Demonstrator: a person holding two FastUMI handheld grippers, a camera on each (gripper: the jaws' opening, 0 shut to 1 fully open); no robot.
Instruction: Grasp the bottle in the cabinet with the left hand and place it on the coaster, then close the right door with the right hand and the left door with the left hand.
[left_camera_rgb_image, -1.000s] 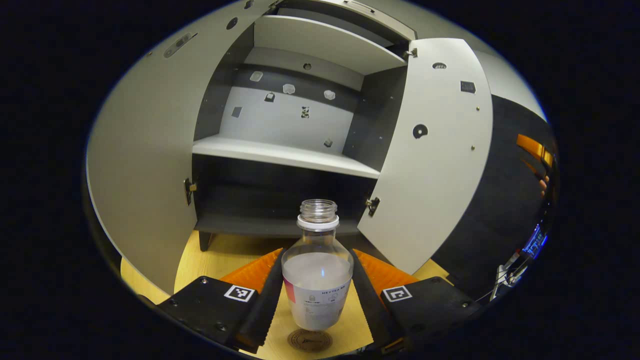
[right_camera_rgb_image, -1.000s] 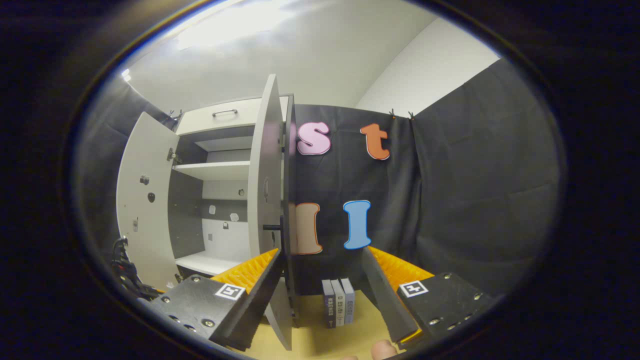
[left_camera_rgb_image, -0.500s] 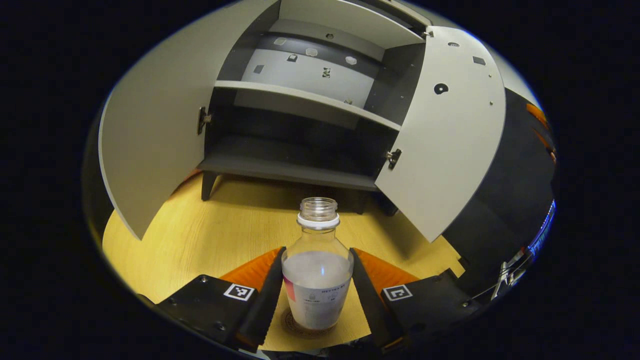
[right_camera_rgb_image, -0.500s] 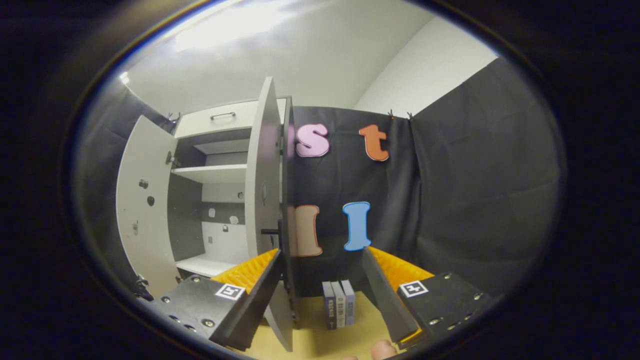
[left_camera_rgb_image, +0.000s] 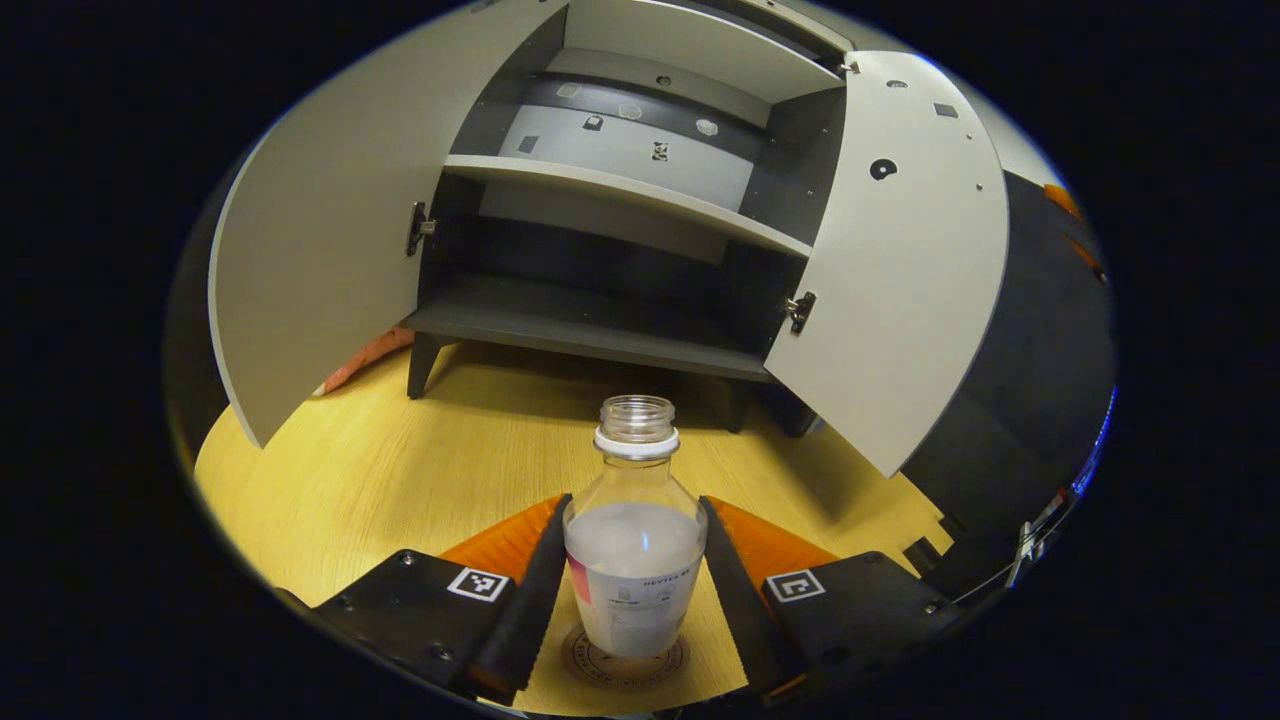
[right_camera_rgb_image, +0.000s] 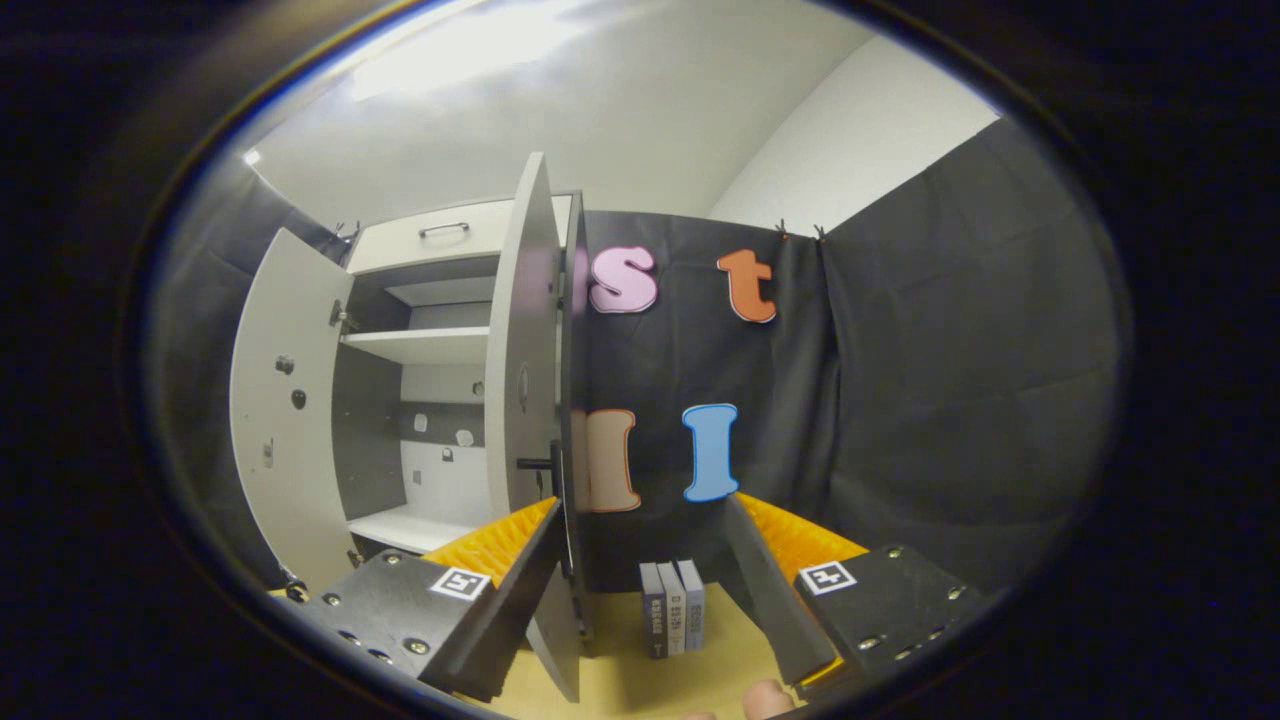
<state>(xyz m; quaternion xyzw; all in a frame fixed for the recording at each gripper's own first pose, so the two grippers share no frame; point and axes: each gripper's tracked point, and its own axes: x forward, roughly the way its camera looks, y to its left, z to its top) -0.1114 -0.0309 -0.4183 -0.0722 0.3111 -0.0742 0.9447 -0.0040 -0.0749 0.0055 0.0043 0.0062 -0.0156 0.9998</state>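
Observation:
A clear capless bottle (left_camera_rgb_image: 635, 560) with a white label stands upright between the fingers of my left gripper (left_camera_rgb_image: 633, 510), which is shut on it. The bottle's base sits over a round brown coaster (left_camera_rgb_image: 600, 662) on the wooden table; whether it touches the coaster I cannot tell. Beyond it the grey cabinet (left_camera_rgb_image: 600, 330) has its left door (left_camera_rgb_image: 320, 230) and right door (left_camera_rgb_image: 900, 260) swung wide. In the right gripper view my right gripper (right_camera_rgb_image: 642, 505) is open and holds nothing, just beside the edge-on right door (right_camera_rgb_image: 522, 400); the left door (right_camera_rgb_image: 285, 400) hangs open farther off.
Three small books (right_camera_rgb_image: 672, 620) stand on the table past the right gripper, against the black cloth wall. A fingertip (right_camera_rgb_image: 765, 697) shows at the bottom edge. The cabinet's white shelf (left_camera_rgb_image: 620, 190) and dark lower shelf (left_camera_rgb_image: 580, 330) hold nothing. Bare wooden tabletop (left_camera_rgb_image: 420, 470) lies before the cabinet.
My left gripper has come down and back from the cabinet with the bottle, bringing its base onto the coaster's spot. The right gripper has hardly moved.

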